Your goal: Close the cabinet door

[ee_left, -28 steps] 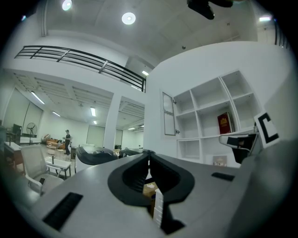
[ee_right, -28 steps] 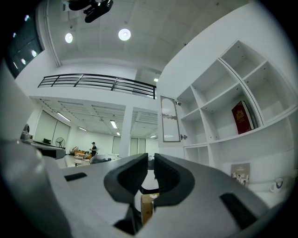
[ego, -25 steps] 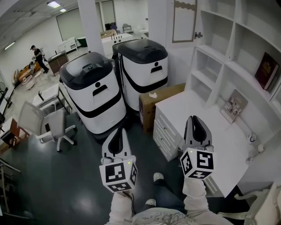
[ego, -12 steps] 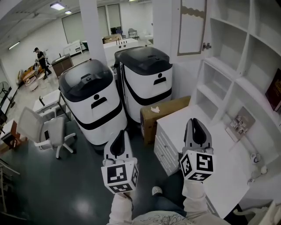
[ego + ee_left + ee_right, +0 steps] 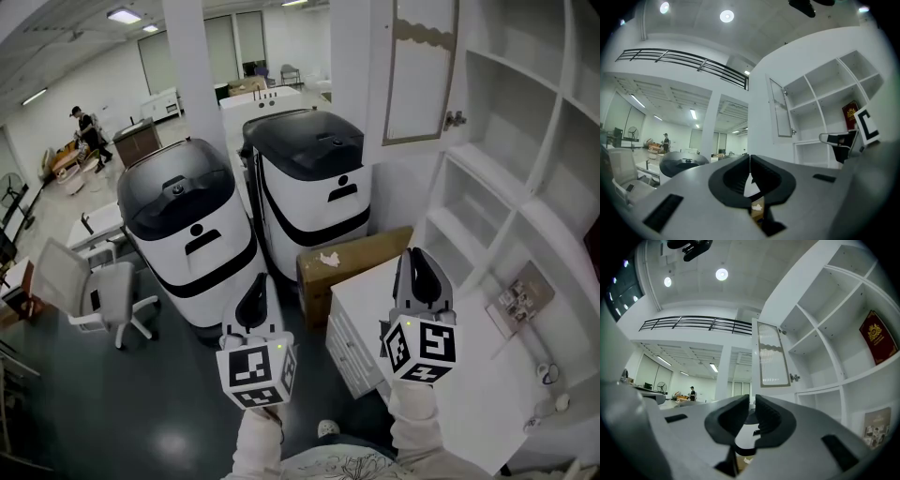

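Where the white-framed cabinet door with the ribbed glass pane hangs: swung open off the tall white open-shelved wall unit, up ahead of my fingers and well apart from both grippers.
Door knob: a small metal knob at the frame's lower right, on the shelf side.
My right gripper: the nearer one, below the door, over the corner of the white desk. Its jaws are drawn almost together with nothing between them.
My left gripper: farther left, before two rounded white-and-black machines. Its jaws are closed tip to tip and empty.
Brown cardboard box: between the machines and the desk.
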Tool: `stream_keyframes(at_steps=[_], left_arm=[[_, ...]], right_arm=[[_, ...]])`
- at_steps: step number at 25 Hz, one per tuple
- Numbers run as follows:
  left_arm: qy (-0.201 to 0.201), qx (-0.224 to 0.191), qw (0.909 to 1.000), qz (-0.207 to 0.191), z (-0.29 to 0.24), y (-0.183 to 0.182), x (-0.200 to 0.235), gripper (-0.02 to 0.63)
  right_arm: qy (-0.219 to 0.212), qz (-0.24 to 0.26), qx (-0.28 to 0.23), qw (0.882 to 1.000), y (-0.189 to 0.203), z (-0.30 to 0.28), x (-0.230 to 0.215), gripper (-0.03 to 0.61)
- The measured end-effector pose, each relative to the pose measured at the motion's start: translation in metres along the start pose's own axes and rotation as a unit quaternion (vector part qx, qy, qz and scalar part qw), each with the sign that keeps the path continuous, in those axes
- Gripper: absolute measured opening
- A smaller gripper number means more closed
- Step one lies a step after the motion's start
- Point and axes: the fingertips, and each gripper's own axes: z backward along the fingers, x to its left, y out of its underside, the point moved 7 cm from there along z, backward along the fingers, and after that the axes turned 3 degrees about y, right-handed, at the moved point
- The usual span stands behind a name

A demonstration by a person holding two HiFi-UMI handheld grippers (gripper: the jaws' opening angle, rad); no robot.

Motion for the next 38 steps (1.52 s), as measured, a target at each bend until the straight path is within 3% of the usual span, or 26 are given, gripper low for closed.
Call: stream_keyframes(at_steps=[15, 33, 38], left_arm=[[0.012, 0.015, 0.9998, 0.004, -0.088, 0.016, 0.012, 0.011], [0.109, 0.005, 0.9940, -0.010, -0.250, -0.005, 0.066, 0.011], [0.132, 0.012, 0.9909, -0.018, -0.287, -0.012, 0.071, 0.011]], right_arm=[[0.003, 0.002, 0.009, 1.000, 0.022, -0.083, -0.004, 0.026], [0.062, 0.024, -0.019, 0.998, -0.007, -0.219, 0.017, 0.029], [0.069, 0.028, -0.028, 0.997, -0.022, -0.246, 0.021, 0.065]])
